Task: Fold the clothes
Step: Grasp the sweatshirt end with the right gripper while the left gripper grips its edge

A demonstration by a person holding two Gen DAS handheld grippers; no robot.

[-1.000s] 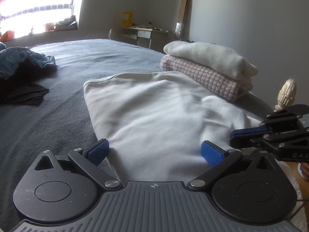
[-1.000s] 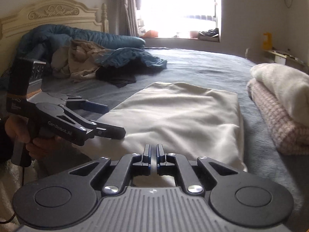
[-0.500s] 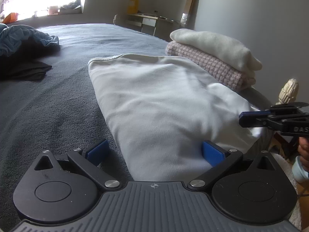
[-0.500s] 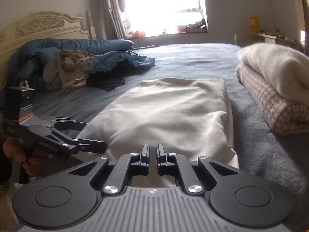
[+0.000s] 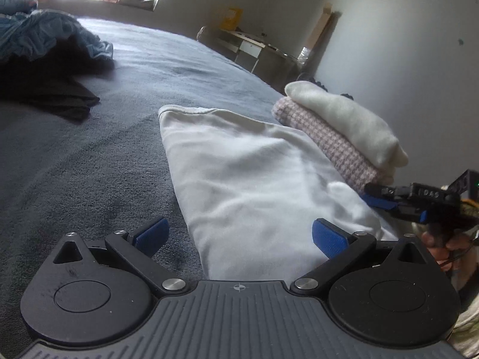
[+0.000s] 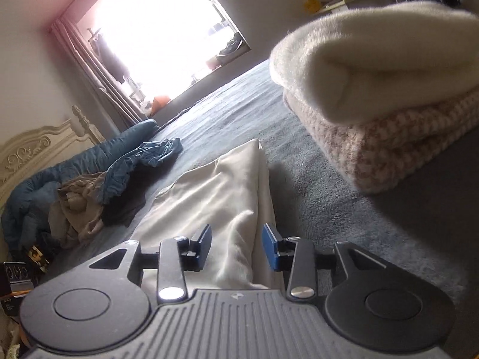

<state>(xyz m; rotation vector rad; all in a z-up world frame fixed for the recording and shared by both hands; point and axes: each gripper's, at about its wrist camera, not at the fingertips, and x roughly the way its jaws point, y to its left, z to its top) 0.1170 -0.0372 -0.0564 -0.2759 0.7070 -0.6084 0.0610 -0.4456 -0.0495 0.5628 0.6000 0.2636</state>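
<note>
On a grey-blanketed bed (image 5: 89, 161), a long cream cotton garment (image 5: 254, 179) lies flat beside a stack of folded knitwear (image 6: 389, 113). The left gripper (image 5: 239, 236) and right gripper (image 6: 236, 246), fingers apart, straddle its near corners. Both should pinch evenly before lifting.

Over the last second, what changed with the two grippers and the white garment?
The right gripper, shut a second ago, has opened, tilted and dropped to straddle the near edge of the white garment, not yet gripping. The left gripper stays wide open at the other near corner. The folded stack and gray bedspread are unchanged.
</note>
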